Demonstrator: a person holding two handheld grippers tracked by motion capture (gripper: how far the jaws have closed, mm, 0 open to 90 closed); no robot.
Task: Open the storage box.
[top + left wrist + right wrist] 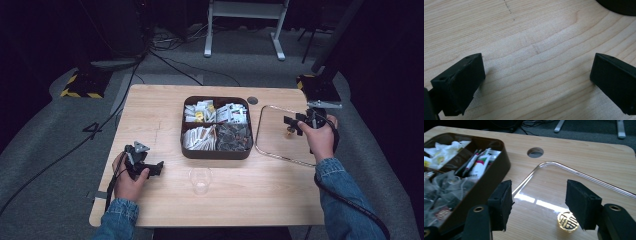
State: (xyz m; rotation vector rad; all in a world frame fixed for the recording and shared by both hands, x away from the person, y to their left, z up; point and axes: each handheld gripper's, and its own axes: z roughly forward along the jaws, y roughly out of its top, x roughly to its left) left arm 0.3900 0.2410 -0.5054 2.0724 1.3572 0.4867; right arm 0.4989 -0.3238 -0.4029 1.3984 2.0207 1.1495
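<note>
On the right of the wooden table lies a clear, round-cornered tray, and on it a small round gold piece. My right gripper hovers over that tray. In the right gripper view its jaws stand open and empty, with the gold piece lying on the tray below, near the right jaw. My left gripper rests low at the table's left front. Its jaws are wide open over bare wood, holding nothing.
A dark brown box with several compartments of sachets and tea bags sits mid-table; its wall is just left of my right gripper. A clear plastic cup stands in front of it. A cable hole lies behind the tray.
</note>
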